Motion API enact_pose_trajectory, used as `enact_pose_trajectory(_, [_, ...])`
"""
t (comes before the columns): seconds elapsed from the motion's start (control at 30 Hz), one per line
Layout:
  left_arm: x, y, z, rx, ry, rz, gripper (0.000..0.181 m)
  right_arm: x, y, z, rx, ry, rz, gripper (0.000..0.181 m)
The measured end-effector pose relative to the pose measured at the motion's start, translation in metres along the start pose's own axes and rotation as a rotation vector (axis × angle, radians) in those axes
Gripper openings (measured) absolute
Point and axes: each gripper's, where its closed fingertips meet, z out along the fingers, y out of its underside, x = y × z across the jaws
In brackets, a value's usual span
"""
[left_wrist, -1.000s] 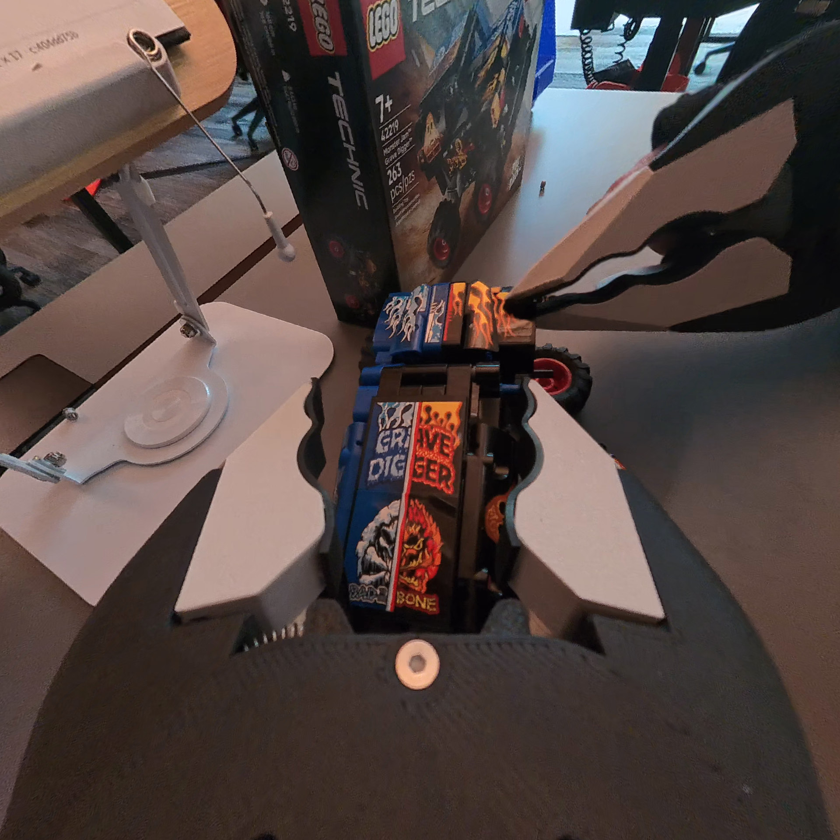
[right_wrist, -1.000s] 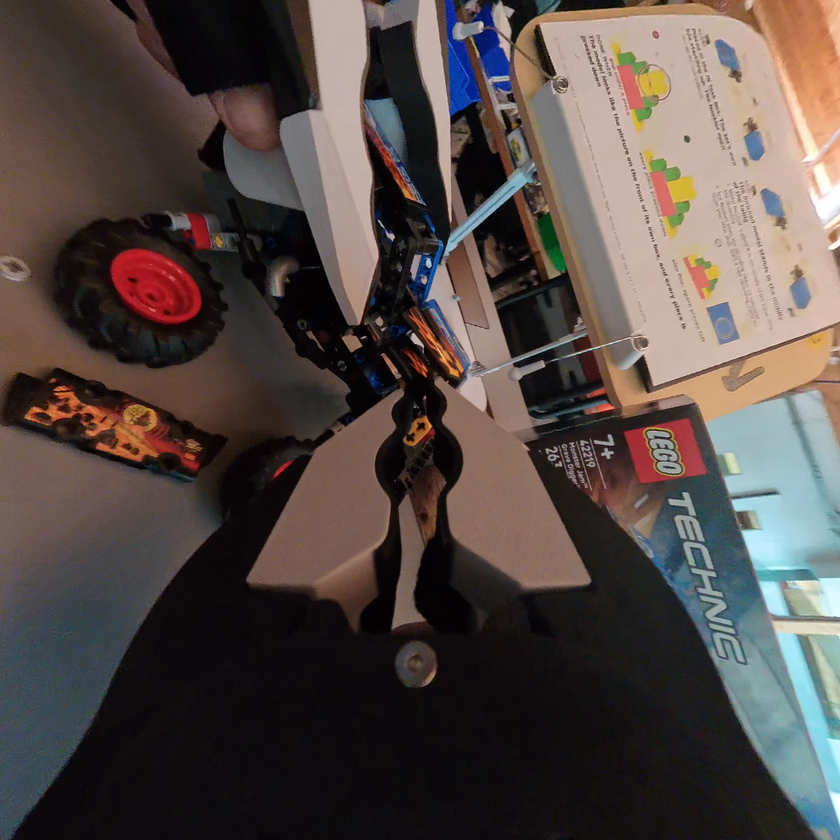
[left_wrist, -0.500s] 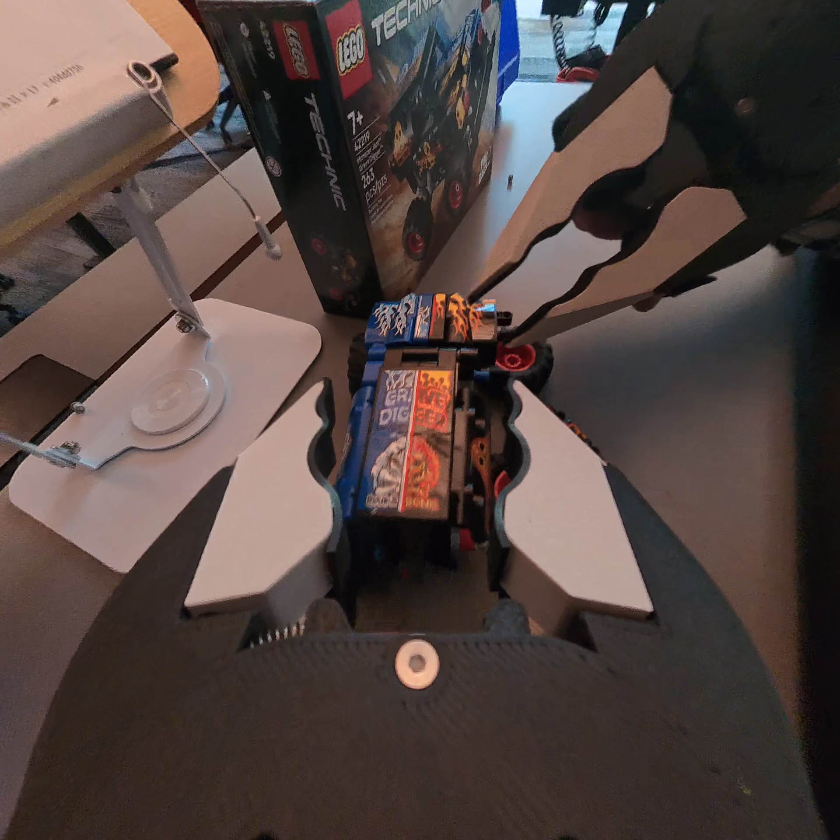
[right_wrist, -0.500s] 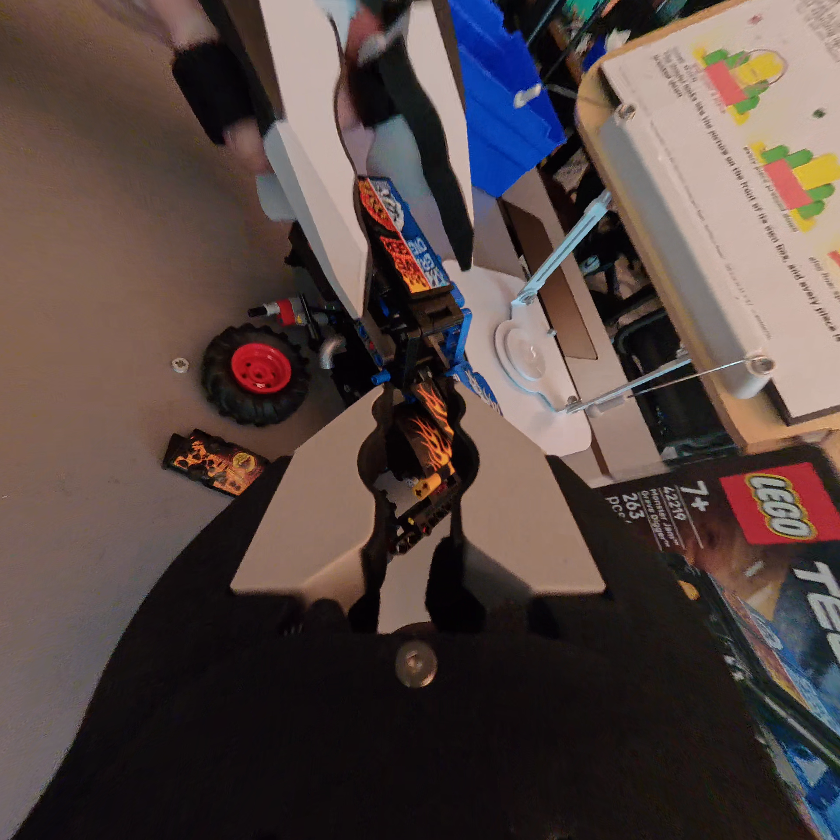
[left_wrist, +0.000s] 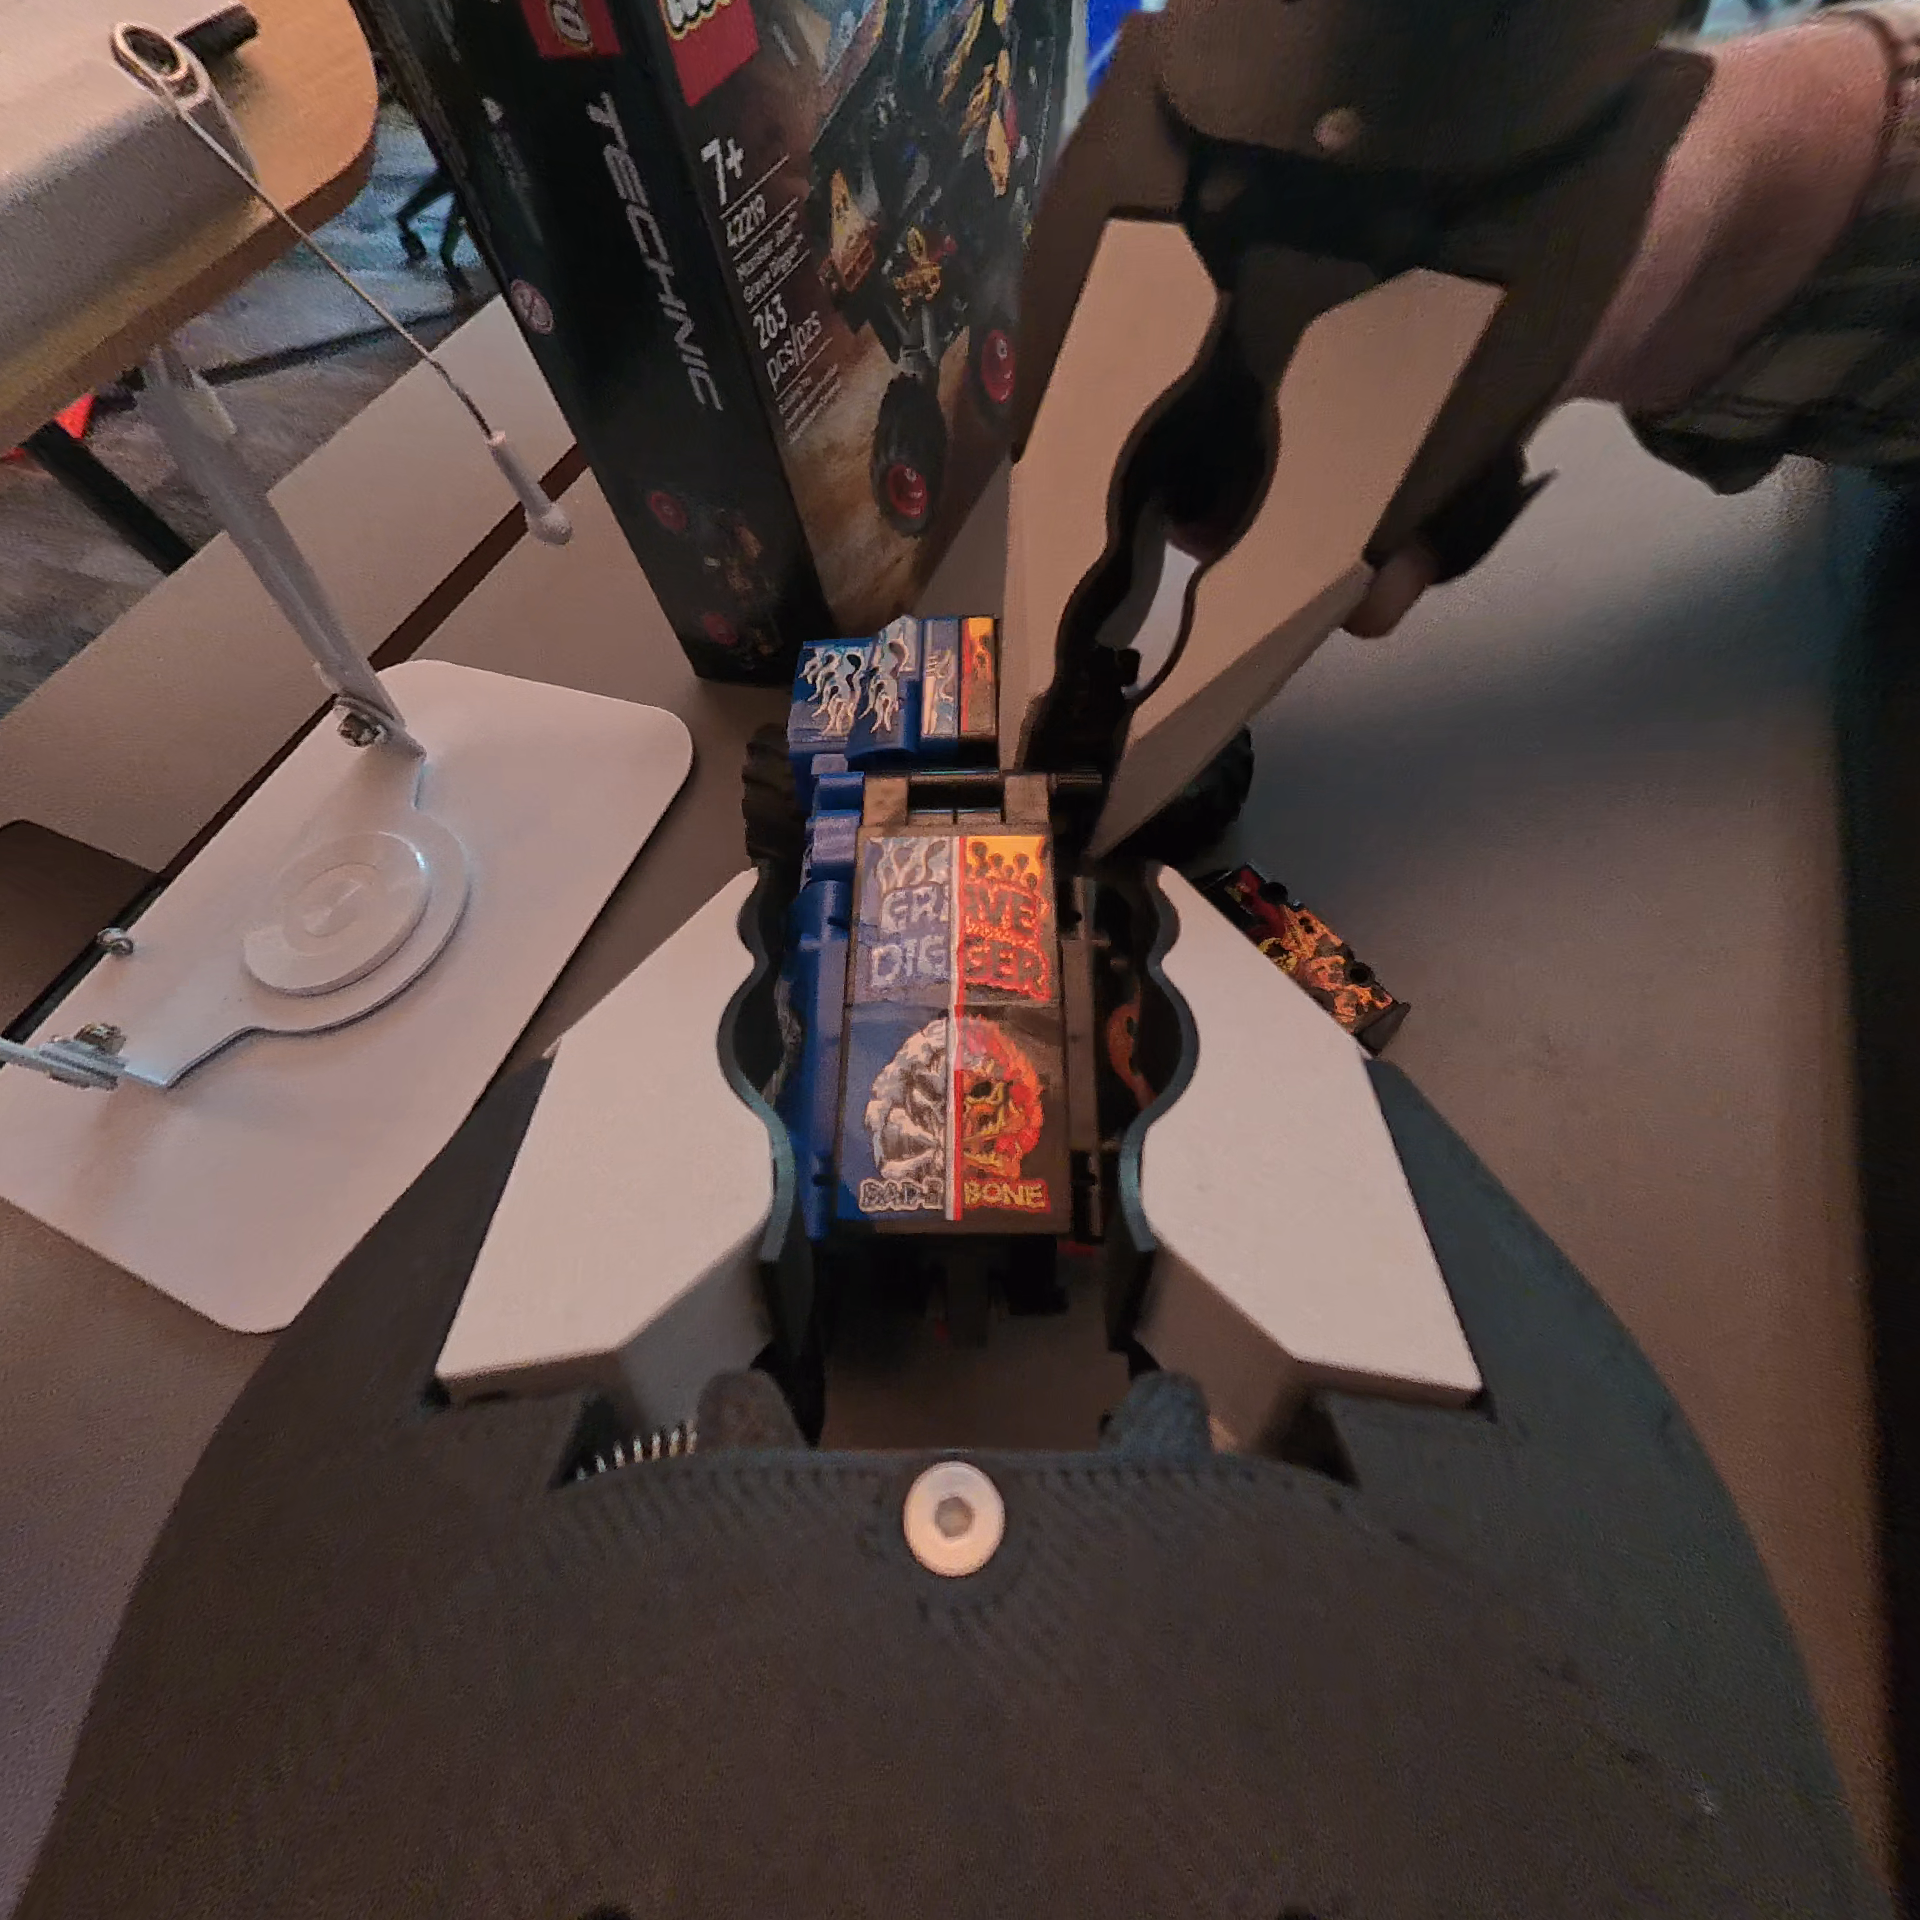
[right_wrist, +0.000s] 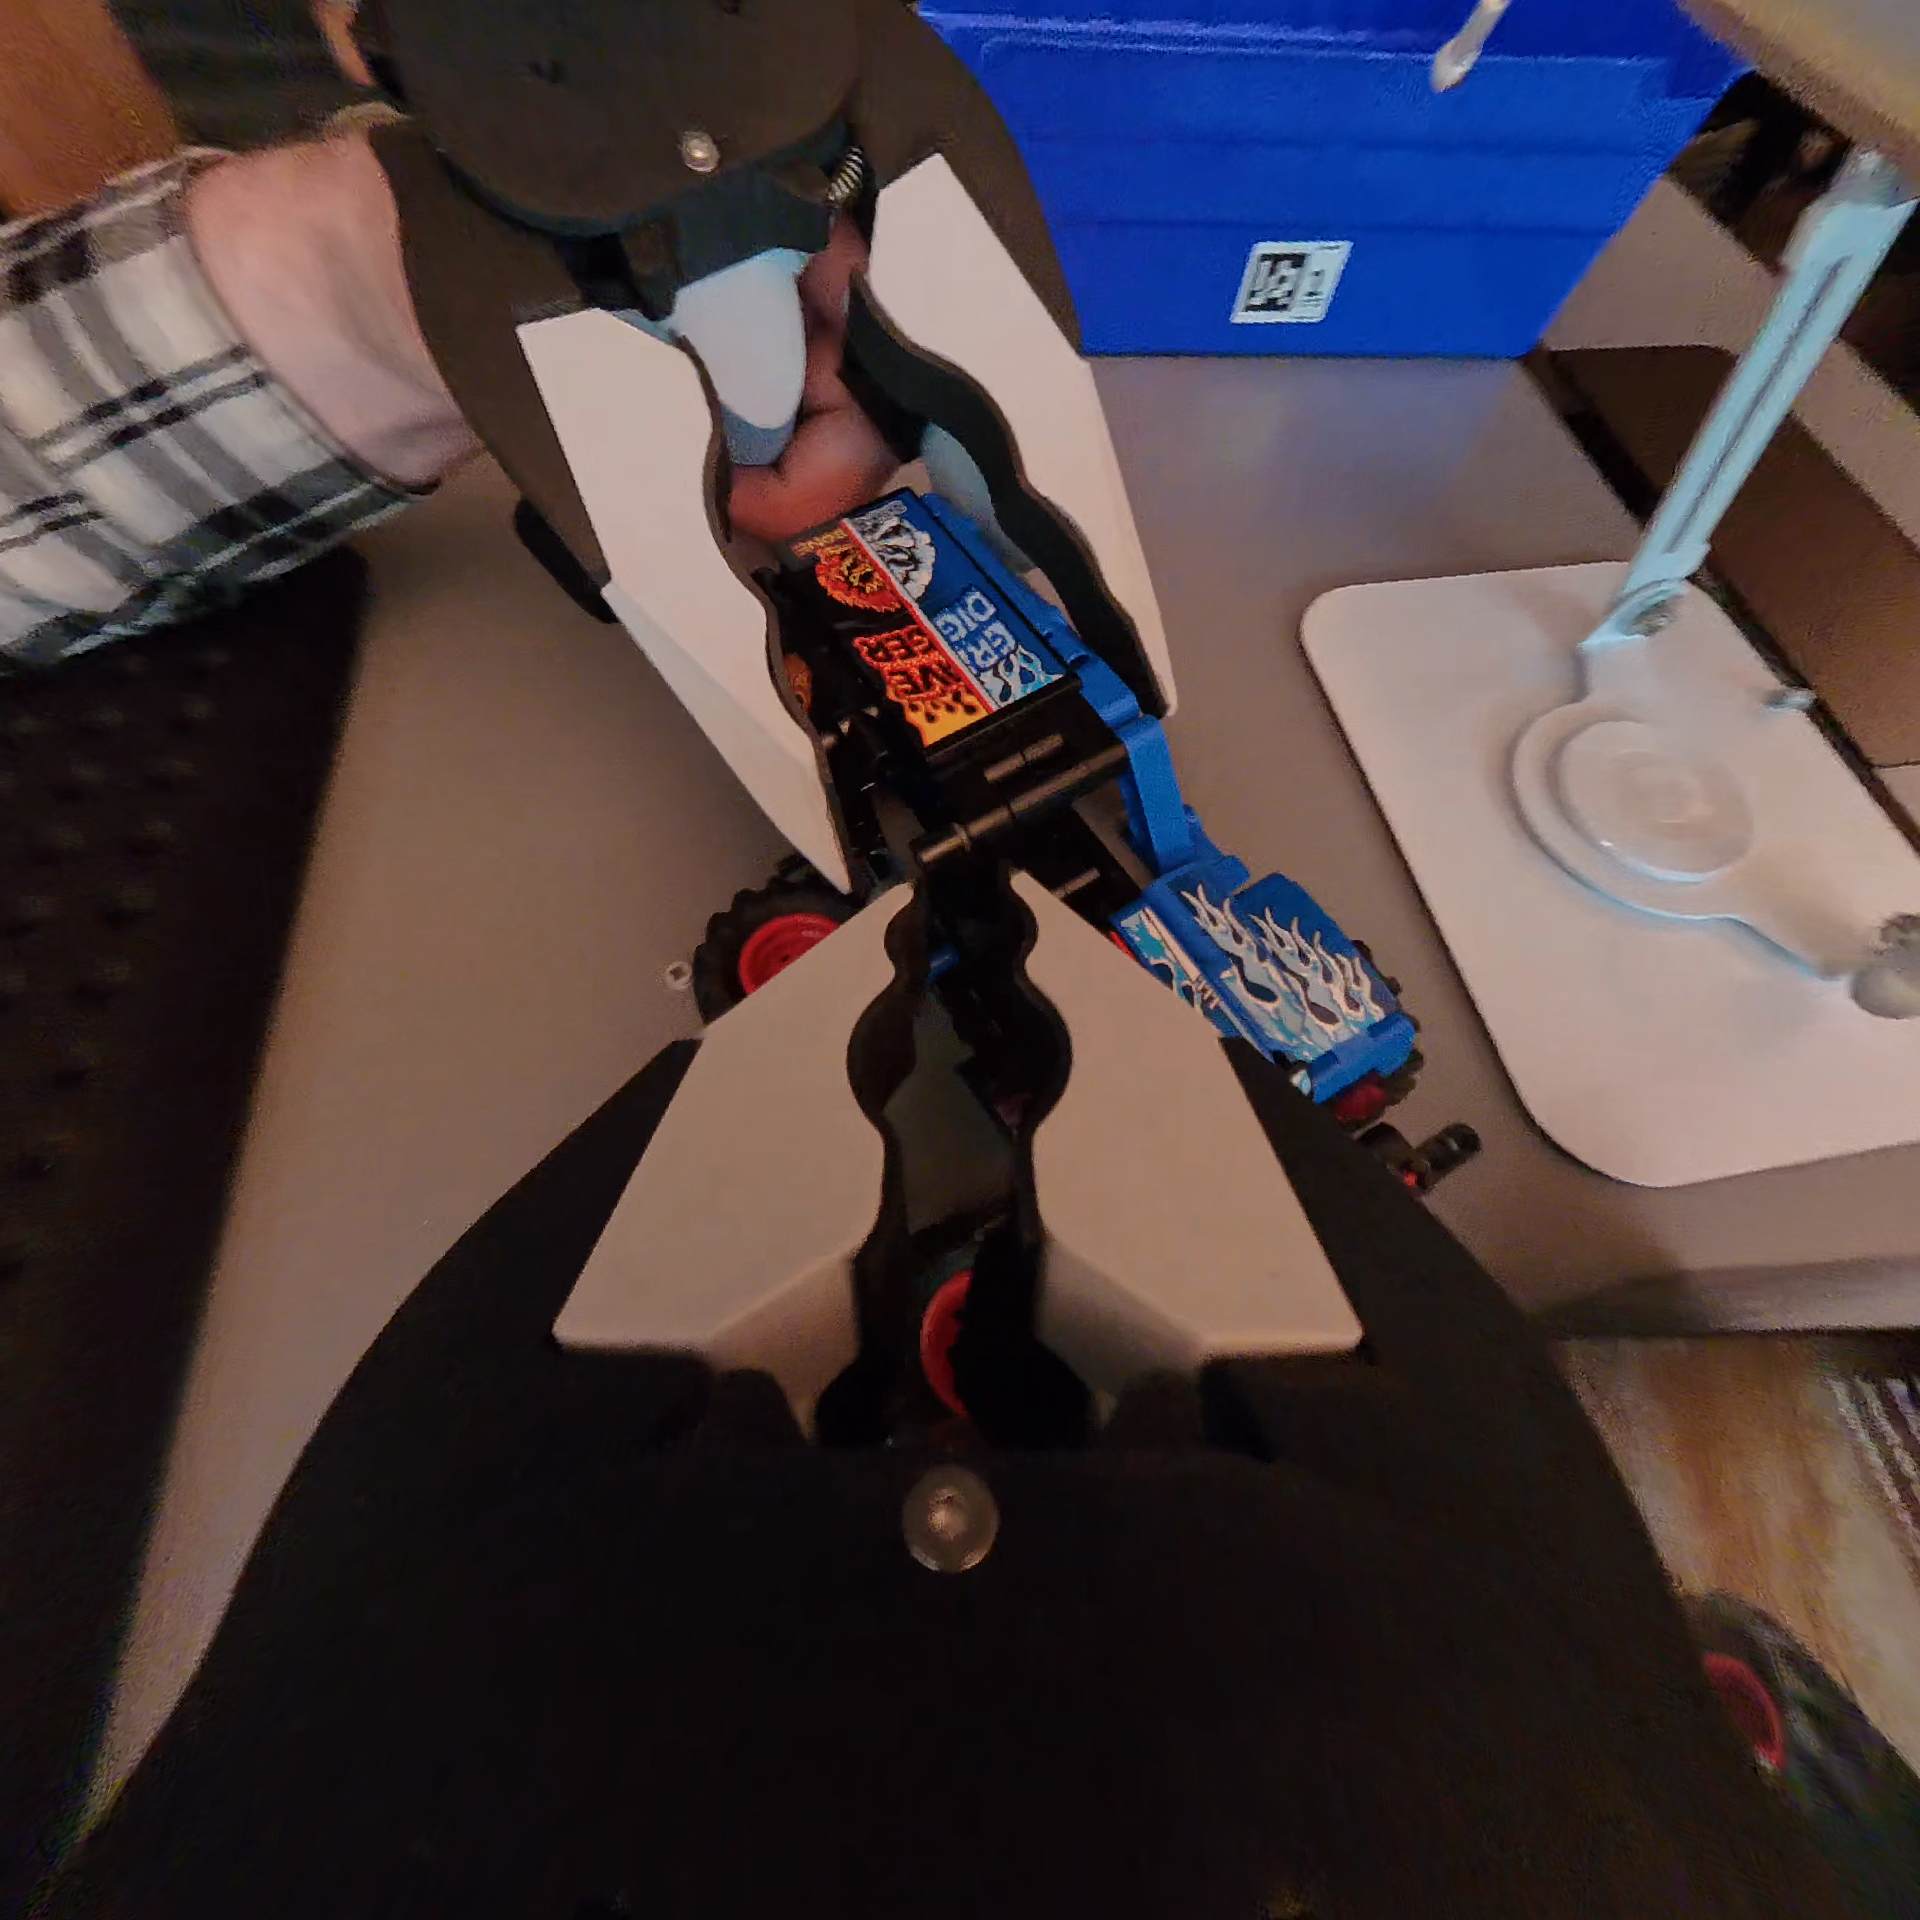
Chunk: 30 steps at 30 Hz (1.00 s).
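Observation:
A toy monster truck (left_wrist: 956, 1018), blue on one half and black and orange on the other, stands on the grey table. My left gripper (left_wrist: 954, 883) is shut on its cab from both sides. It also shows in the right wrist view (right_wrist: 997, 790). My right gripper (right_wrist: 964, 883) comes down from the far side and is shut on the black frame between the cab and the blue flame hood (right_wrist: 1268, 966). In the left wrist view the right gripper (left_wrist: 1070, 795) hides the hood's right half. A red-hubbed wheel (right_wrist: 769, 951) sits just left of the right gripper's fingers.
A loose black and orange flame panel (left_wrist: 1309, 966) lies on the table right of the truck. The toy's box (left_wrist: 779, 312) stands upright behind it. A white stand base (left_wrist: 312, 987) is on the left. A blue bin (right_wrist: 1299, 156) and a dark mat (right_wrist: 156, 831) show in the right wrist view. Left and right tips are no more than a few centimetres apart.
My right gripper has let go of the orange flame hood part, swung round above the truck and closed on the black frame. My left gripper still holds the cab.

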Motion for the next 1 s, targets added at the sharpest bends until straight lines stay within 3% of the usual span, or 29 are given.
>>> enact_pose_trajectory(0.1, [0.001,0.001,-0.002,0.016,0.023,0.008,0.066,-0.002,0.000,0.001,-0.014,-0.052,-0.046,0.009])
enact_pose_trajectory(0.23, [0.001,0.002,-0.005,0.044,0.045,0.005,0.066,-0.005,-0.003,0.004,0.012,-0.010,-0.218,0.007])
enact_pose_trajectory(0.47, [0.005,0.008,-0.001,0.068,0.123,-0.011,0.069,-0.014,-0.001,0.001,0.025,-0.083,-0.228,0.006])
enact_pose_trajectory(0.67, [0.006,0.010,0.002,0.071,0.145,-0.029,0.070,-0.013,0.002,0.000,-0.004,-0.036,-0.312,0.006])
enact_pose_trajectory(0.8, [0.006,0.009,0.003,0.072,0.146,-0.028,0.070,-0.016,0.000,-0.003,0.027,-0.111,-0.252,0.006])
enact_pose_trajectory(1.0, [0.008,0.011,0.003,0.076,0.165,-0.049,0.070,-0.016,0.002,-0.001,-0.025,-0.022,-0.366,0.006])
